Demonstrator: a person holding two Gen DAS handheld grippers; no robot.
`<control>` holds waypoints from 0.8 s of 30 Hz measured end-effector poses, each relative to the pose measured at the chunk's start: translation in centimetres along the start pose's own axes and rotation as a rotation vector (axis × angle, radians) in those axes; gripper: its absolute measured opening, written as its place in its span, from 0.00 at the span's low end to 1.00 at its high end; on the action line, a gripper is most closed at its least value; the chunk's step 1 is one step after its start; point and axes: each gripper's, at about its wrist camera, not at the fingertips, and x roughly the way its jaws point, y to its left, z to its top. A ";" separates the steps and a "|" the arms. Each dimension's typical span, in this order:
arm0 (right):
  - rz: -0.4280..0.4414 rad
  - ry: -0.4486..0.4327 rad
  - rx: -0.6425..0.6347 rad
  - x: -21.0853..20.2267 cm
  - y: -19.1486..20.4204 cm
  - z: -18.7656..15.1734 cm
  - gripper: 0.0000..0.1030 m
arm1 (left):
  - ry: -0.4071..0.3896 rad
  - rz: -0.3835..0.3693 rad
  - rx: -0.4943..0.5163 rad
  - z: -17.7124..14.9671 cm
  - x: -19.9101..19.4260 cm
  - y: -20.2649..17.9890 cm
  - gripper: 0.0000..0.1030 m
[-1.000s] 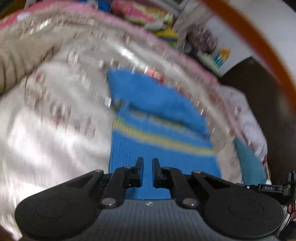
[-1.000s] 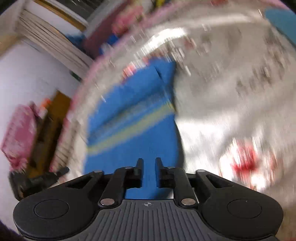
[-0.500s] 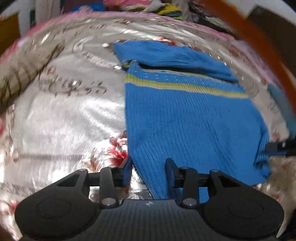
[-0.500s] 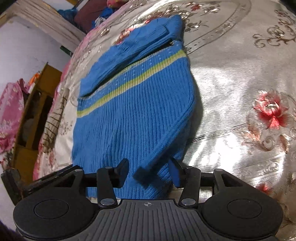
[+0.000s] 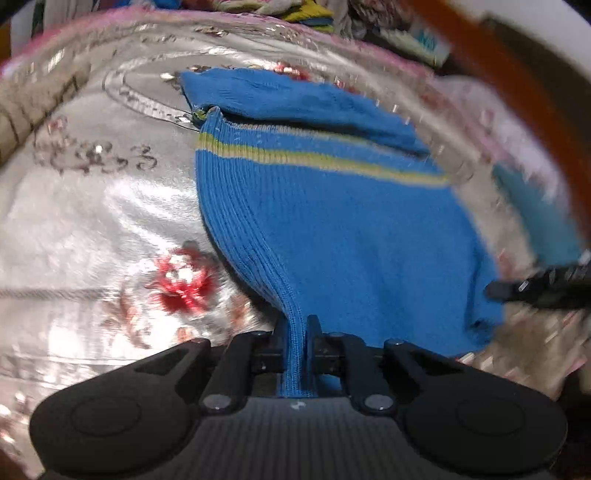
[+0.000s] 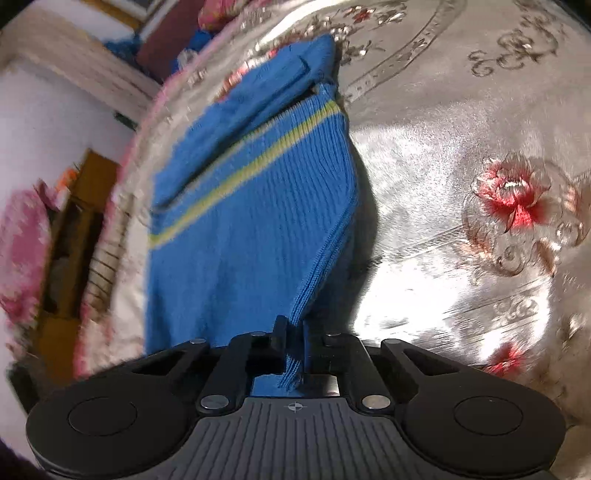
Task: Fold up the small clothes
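Observation:
A small blue knitted sweater point(image 5: 332, 221) with a yellow-green stripe lies on a shiny silver bedspread point(image 5: 92, 221), its sleeves folded across the far end. My left gripper point(image 5: 295, 328) is shut on the near left corner of its hem and lifts that edge. My right gripper point(image 6: 293, 328) is shut on the near right corner of the sweater point(image 6: 240, 221), also raised off the bedspread point(image 6: 461, 110). The right gripper's fingers point(image 5: 539, 288) show at the right in the left wrist view.
The bedspread has red embroidered flowers point(image 6: 517, 199) and a pink border. A striped beige cloth point(image 5: 22, 99) lies far left. A teal cloth point(image 5: 535, 214) lies at the right. Piled clothes point(image 5: 288, 9) sit beyond the bed. A wooden shelf point(image 6: 74, 236) stands beside the bed.
Both grippers were open around the sweater's near hem corners half a second ago. Now both have closed on the hem and pulled it up off the bedspread.

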 end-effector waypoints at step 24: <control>0.036 -0.153 -0.293 -1.8 4.5 8.7 0.12 | -0.253 -0.239 -0.239 11.8 -0.7 5.2 0.09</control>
